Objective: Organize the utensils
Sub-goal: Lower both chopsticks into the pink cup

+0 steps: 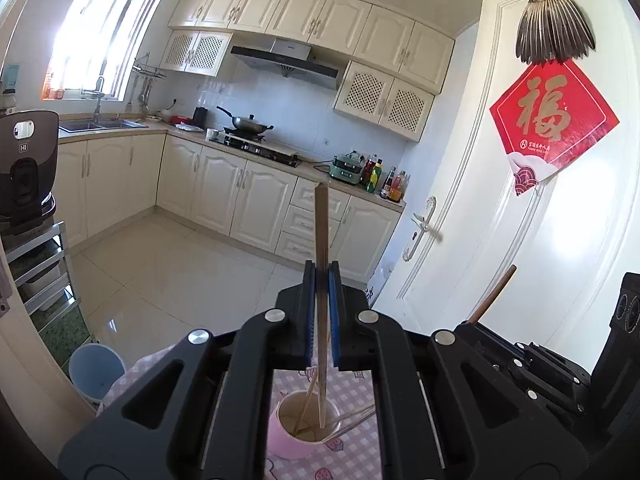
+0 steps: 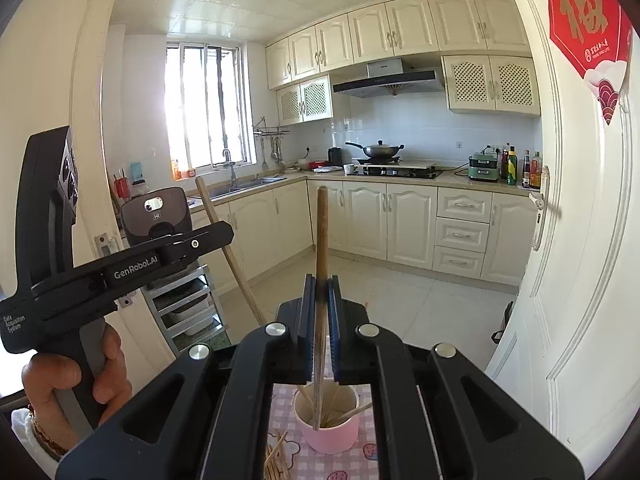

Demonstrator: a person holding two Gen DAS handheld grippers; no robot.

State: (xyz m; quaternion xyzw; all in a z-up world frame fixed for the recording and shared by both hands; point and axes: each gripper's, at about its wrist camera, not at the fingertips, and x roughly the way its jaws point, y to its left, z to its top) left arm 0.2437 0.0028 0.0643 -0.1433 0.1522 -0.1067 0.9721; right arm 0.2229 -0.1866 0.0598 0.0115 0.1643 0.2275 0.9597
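My left gripper [image 1: 322,270] is shut on a pale wooden chopstick [image 1: 321,224] that stands nearly upright. Its lower end shows over the mouth of the pink cup [image 1: 280,440], which holds other chopsticks. My right gripper [image 2: 322,280] is shut on a darker brown chopstick [image 2: 321,232], also upright, with its lower tip over the same pink cup [image 2: 332,442]. The two grippers are side by side: the right wrist view shows a hand holding the left gripper [image 2: 218,234] at its left. Several loose chopsticks [image 2: 276,460] lie on the pink checked tablecloth [image 2: 360,460].
A white door [image 1: 520,220] with a red paper sign stands close on the right. A metal rack [image 2: 188,304] with a dark appliance on top is at the left. A blue bin [image 1: 96,368] sits on the tiled floor. Kitchen counters run along the far walls.
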